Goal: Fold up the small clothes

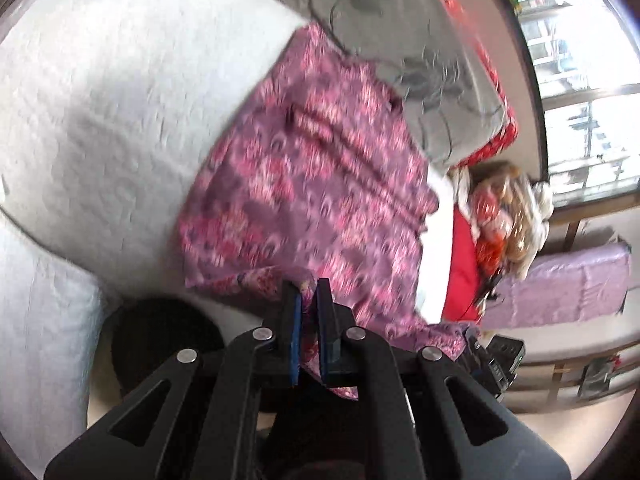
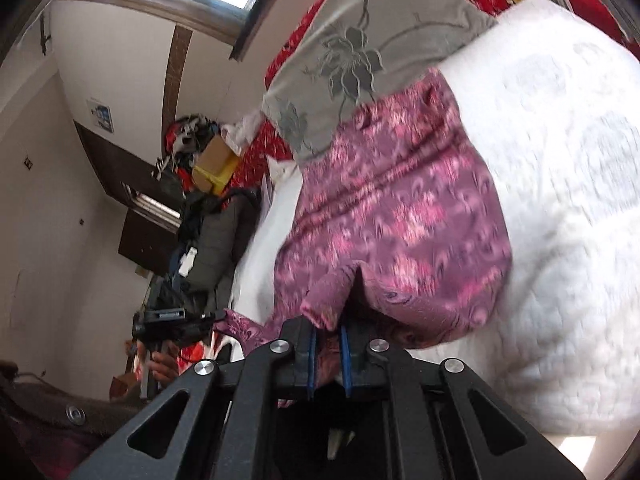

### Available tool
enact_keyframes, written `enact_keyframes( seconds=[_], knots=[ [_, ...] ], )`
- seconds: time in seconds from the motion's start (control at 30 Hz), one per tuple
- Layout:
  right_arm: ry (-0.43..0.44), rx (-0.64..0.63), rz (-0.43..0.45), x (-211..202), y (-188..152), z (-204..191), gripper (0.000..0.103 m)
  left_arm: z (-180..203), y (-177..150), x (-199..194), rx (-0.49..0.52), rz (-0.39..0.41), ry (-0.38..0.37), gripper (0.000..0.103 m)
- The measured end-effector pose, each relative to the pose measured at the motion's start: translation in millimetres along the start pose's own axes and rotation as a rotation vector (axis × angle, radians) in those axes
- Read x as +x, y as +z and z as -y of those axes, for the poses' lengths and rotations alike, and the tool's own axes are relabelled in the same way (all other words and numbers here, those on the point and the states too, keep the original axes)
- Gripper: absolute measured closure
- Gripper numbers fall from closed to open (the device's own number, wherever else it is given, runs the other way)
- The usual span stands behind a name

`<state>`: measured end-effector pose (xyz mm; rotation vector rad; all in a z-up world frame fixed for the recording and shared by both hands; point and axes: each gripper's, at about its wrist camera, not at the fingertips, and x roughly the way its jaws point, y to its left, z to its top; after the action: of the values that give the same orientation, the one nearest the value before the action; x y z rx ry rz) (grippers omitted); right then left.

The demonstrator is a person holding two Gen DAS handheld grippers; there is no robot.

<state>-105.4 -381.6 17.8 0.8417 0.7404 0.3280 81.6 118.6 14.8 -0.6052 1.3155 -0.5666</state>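
1. Both grippers grip the near edge of a small pink-and-purple patterned garment [image 1: 312,184]: the left gripper [image 1: 308,304] is closed narrow on a bunched corner, and the right gripper [image 2: 328,334] pinches a gathered fold of the same cloth [image 2: 392,216] between its blue pads.

2. The garment spreads ahead of each gripper across a white quilted bed [image 1: 112,112], its far end touching or tucked under a grey flowered pillow [image 1: 400,40]; both views are blurred.

3. The step in hand looks like carrying the held edge forward over the rest. Done well, the two corners would travel level and at one pace, the cloth kept taut between them, and land square on the far edge before release.

4. A slack middle could crease the fold, and the pillow at the far end may crowd it.

5. Around the bed: a red patterned cover [image 2: 276,148] beyond the pillow, a window [image 1: 588,100] to the left gripper's right, a cluttered bench [image 1: 568,292] beneath it, and white walls [image 2: 52,200] left of the right gripper.
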Motion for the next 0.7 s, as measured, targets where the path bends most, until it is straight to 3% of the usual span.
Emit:
enact_keyframes(
  seconds=[0.37, 0.7],
  knots=[
    [-0.045, 0.071, 0.142, 30, 85, 6, 0.096, 16, 85, 7, -0.014, 0.104, -0.033, 0.099],
    [-0.115, 0.139, 0.213, 86, 174, 27, 0.096, 20, 186, 48, -0.075, 0.176, -0.017, 0.099]
  ],
)
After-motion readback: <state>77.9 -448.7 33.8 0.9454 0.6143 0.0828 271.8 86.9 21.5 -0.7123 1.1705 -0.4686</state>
